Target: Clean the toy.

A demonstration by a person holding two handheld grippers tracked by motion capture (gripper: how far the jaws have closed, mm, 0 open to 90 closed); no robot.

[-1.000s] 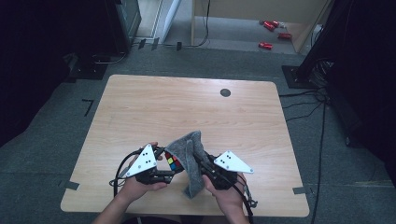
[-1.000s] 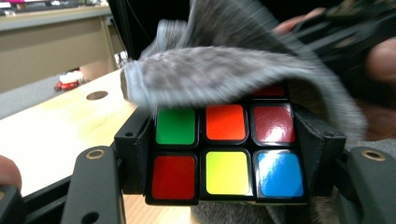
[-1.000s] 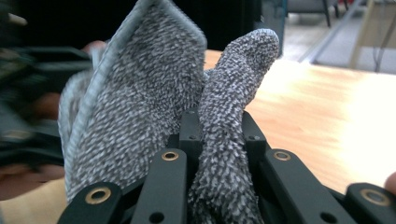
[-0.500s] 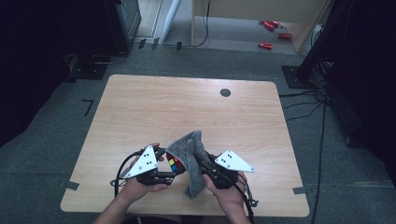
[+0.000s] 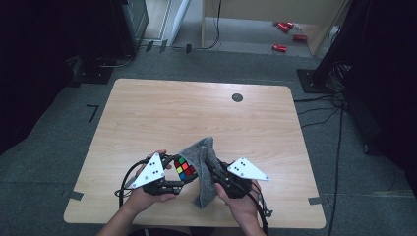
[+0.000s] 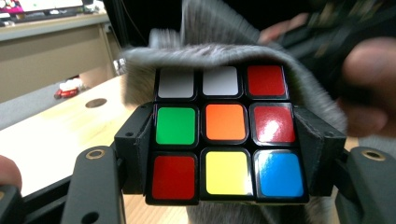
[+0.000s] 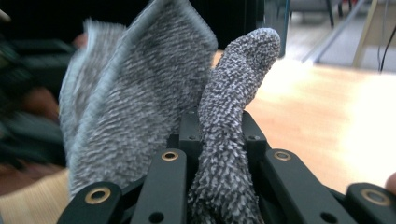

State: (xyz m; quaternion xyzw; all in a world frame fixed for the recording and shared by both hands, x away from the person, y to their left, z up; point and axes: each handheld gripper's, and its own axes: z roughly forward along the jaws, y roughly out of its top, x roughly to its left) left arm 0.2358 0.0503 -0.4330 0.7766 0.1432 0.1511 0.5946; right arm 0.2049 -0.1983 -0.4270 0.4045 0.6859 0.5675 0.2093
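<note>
A scrambled colour cube (image 5: 185,168) (image 6: 226,133) sits clamped between the black jaws of my left gripper (image 5: 183,173) (image 6: 226,154), near the table's front edge. A grey cloth (image 5: 204,169) (image 7: 140,112) is draped over the cube's far side and hangs down toward the table. My right gripper (image 5: 216,173) (image 7: 215,140) is shut on a bunched fold of that cloth, just to the right of the cube. In the left gripper view the cloth (image 6: 219,46) arches over the cube's top row, with the person's other hand (image 6: 369,74) blurred behind.
The wooden table (image 5: 196,113) stretches away behind the hands, with a small round dark hole (image 5: 237,97) near its far edge. Cables trail from both grippers at the front edge. Red objects (image 5: 280,47) lie on the floor beyond the table.
The cloth has shifted slightly over the cube as the right gripper moved a little. The left gripper and cube have stayed put.
</note>
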